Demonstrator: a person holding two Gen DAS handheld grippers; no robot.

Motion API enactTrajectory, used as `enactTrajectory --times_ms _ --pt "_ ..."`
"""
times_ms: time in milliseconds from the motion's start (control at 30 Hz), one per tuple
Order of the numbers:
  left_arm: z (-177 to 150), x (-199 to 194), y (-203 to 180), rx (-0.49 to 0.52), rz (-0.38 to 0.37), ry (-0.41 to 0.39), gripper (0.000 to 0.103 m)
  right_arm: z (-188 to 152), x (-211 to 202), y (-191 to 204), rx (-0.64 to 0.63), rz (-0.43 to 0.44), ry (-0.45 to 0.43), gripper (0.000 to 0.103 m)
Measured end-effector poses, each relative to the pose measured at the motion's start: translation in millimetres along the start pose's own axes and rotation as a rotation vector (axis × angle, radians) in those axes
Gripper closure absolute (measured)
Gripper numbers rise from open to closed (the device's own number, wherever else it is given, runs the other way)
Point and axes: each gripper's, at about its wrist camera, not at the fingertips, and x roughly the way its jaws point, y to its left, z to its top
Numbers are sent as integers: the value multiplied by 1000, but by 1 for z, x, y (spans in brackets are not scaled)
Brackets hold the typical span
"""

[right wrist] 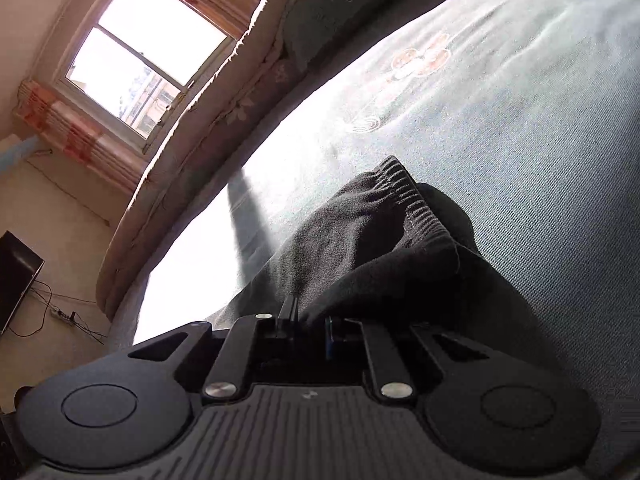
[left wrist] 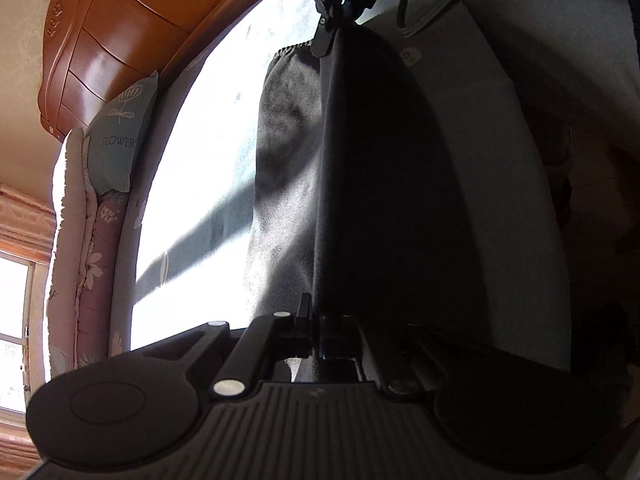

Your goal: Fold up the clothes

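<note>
A dark grey garment (left wrist: 360, 184) is stretched taut above a pale blue bedspread (right wrist: 540, 128), held by two handheld grippers. The left gripper (left wrist: 316, 320) is clamped on one edge; the right gripper (right wrist: 310, 320) pinches the fabric near its ribbed waistband (right wrist: 412, 196) (bunched in folds). Pillows (left wrist: 114, 144) line the bed's far side.

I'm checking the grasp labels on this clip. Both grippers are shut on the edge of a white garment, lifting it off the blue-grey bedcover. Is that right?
Not quite: the garment is black, not white; the right wrist view shows its dark fabric and ribbed waistband. The rest holds: the left gripper and right gripper are both shut on its edge above the blue-grey bedcover.
</note>
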Motion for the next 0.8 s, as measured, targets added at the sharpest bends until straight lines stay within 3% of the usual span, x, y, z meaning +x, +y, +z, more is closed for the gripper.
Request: enactTrajectory --times_ms 133,267,433,567,800 --pt "3 19 -25 52 -68 16 102 -8 5 -17 8 -85 38 84" --pt "4 21 -27 50 -82 12 102 -12 -1 -34 79 -87 -6 84" --pt "15 1 -15 28 -109 -37 102 4 -9 -24 -16 -124 -72 89" --pt "15 15 -31 61 -146 -15 102 5 -2 -27 -58 -195 -62 89" --pt "7 21 -33 17 -195 2 101 1 -5 -25 -99 -234 -62 89"
